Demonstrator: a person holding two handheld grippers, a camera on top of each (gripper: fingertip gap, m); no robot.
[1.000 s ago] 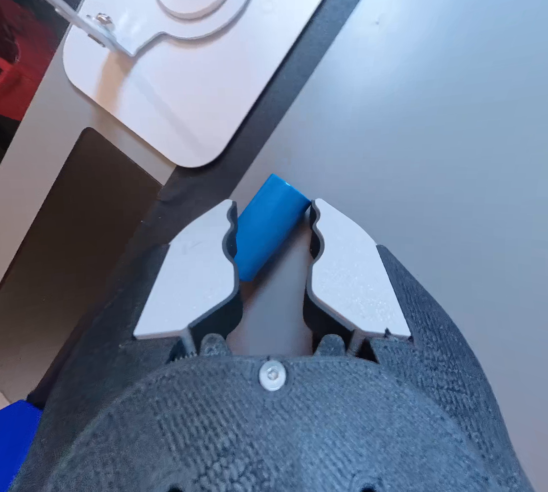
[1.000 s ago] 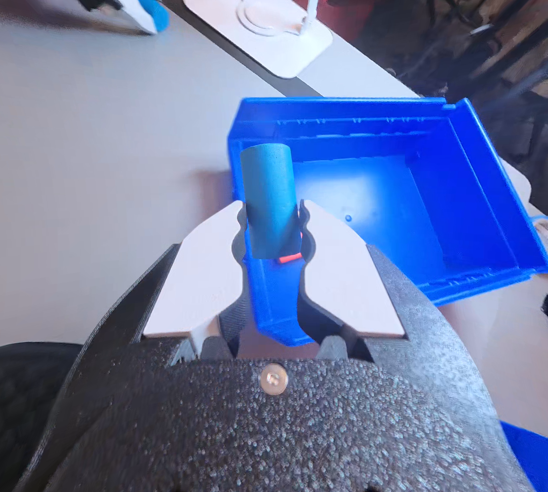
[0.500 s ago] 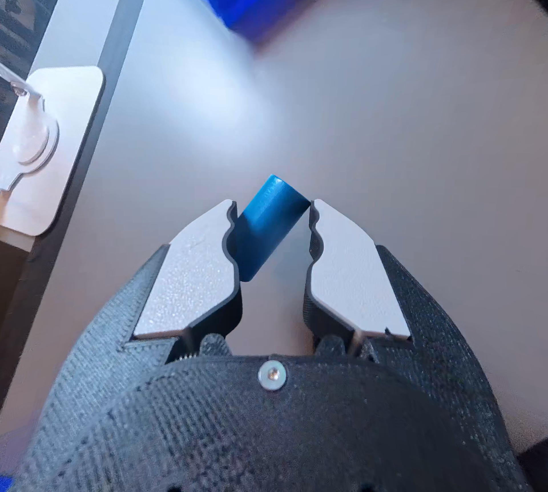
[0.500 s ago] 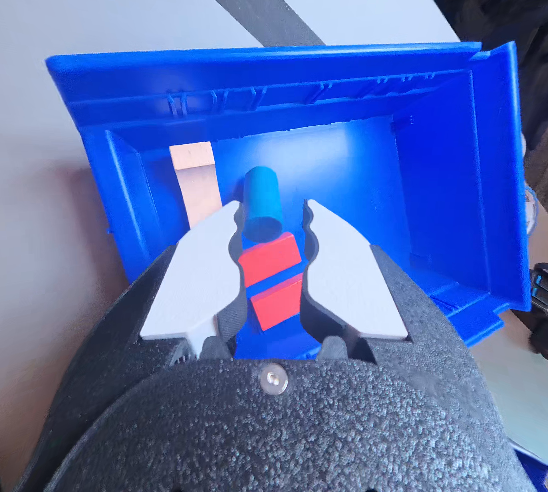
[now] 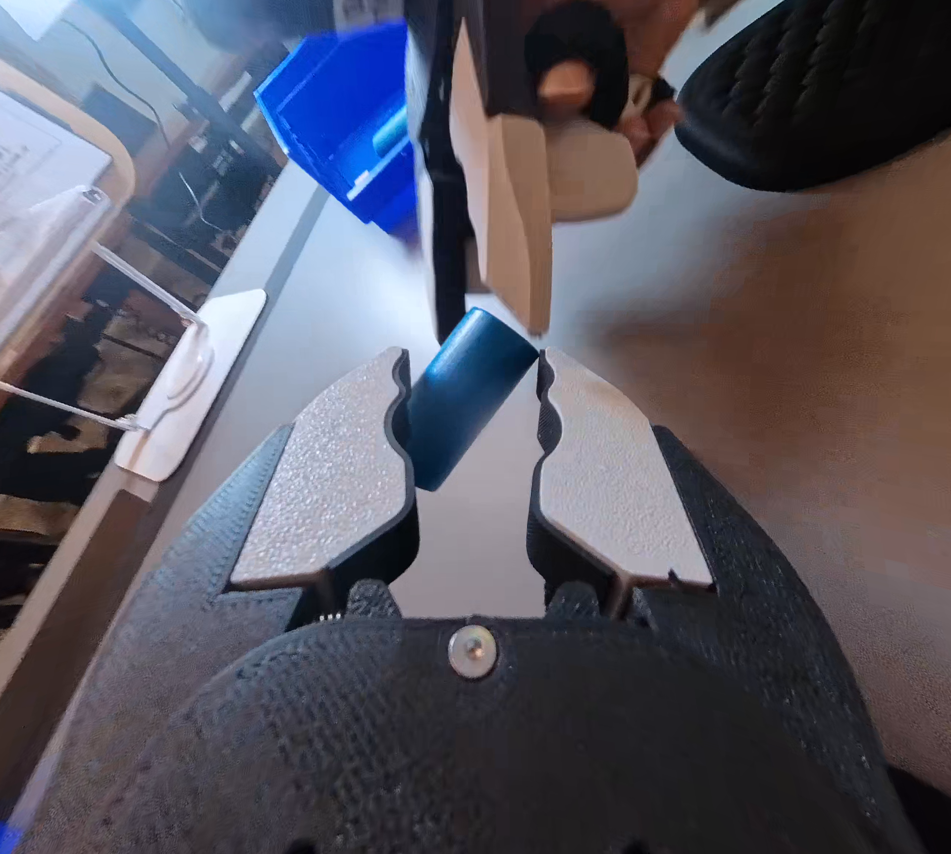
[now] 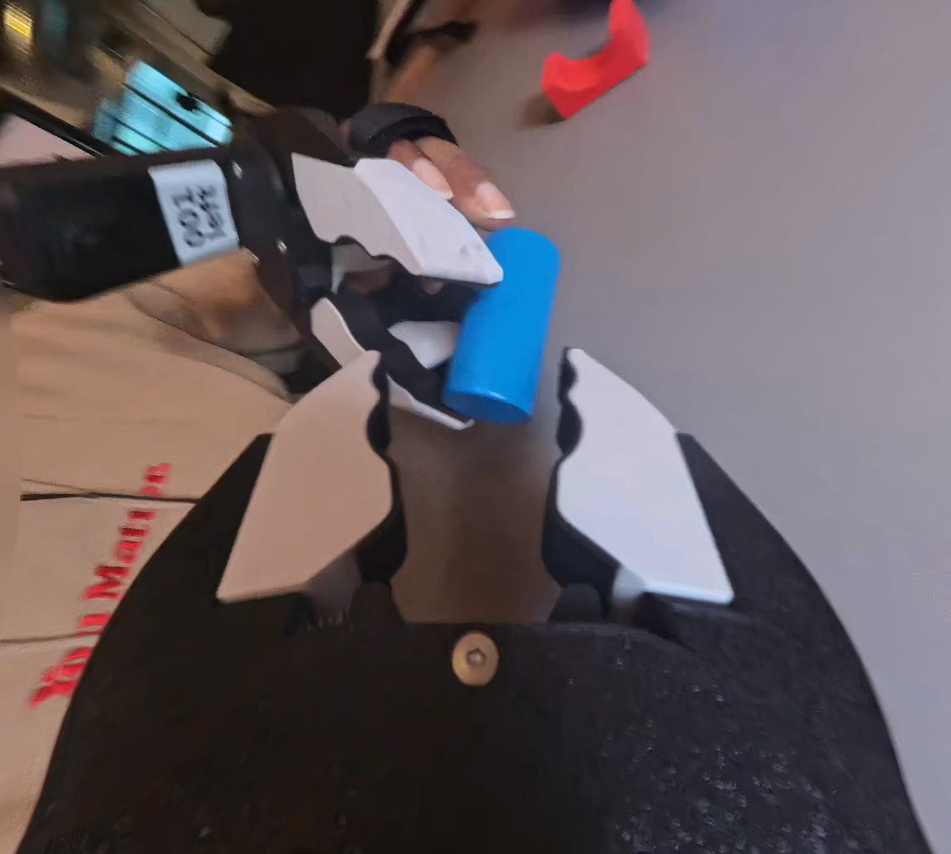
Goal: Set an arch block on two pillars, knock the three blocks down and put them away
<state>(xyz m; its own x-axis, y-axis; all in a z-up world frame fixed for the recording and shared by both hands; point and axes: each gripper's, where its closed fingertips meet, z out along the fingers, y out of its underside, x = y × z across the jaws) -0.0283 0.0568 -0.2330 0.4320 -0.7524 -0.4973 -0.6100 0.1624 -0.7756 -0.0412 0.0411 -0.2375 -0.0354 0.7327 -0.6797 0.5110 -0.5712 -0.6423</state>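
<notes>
The left gripper [image 5: 473, 397] is clamped on a blue cylinder [image 5: 465, 397], which sits skewed, pinched near 1 end. The right gripper [image 6: 471, 397] stands wide open and holds nothing, its tips close beside the cylinder [image 6: 502, 325]. It looks like a handover or a carry to the bin. To do it well, the right gripper should close squarely across the cylinder's round middle before the left one lets go, since the smooth painted surface could roll or slip against the ridged, matte grey fingers [image 5: 334, 459]. Beyond the cylinder, a red arch block [image 6: 597, 58] lies on the plain grey table [image 6: 797, 263]. Farther still stands the glossy blue plastic bin [image 5: 334, 124], with what looks like another blue cylinder [image 5: 391, 137] inside.
</notes>
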